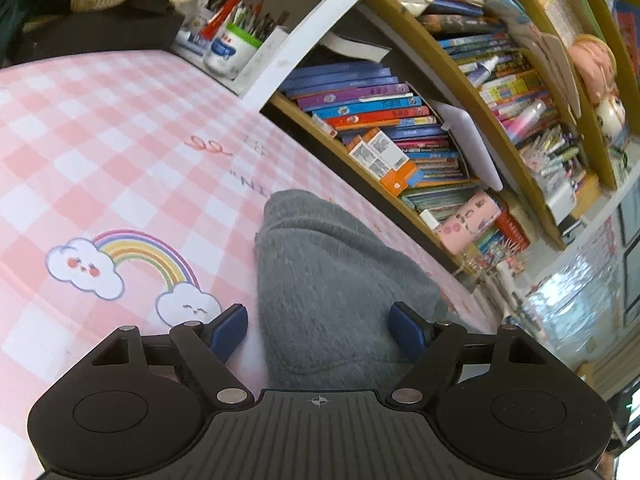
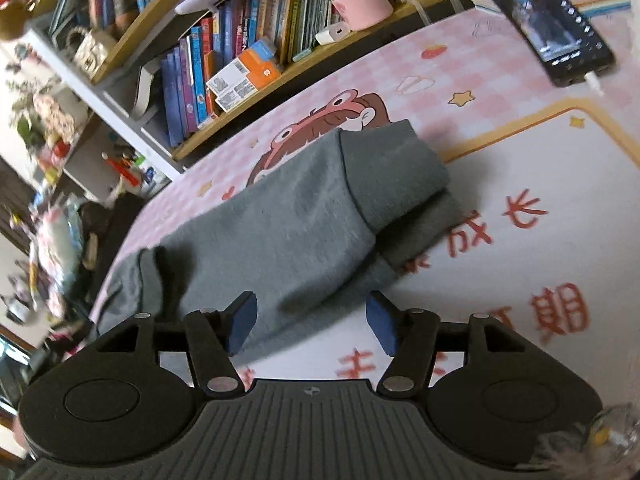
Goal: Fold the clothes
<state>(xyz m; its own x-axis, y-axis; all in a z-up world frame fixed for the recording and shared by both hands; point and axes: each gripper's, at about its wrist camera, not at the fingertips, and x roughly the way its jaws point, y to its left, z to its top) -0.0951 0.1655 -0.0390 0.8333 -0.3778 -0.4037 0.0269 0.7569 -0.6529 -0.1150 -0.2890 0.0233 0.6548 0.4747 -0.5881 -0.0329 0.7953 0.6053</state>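
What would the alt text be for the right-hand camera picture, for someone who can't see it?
A grey garment, partly folded, lies on a pink checked table mat, seen from just behind the right gripper, whose blue-padded jaws stand open above the cloth's near edge without pinching it. A phone lies at the far right, and a crowded bookshelf runs behind the table.

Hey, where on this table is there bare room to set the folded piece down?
Bare: the pink checked mat left of the grey garment, around the rainbow print, and the white panel right of it. Crowded: the bookshelf edge and the phone corner.
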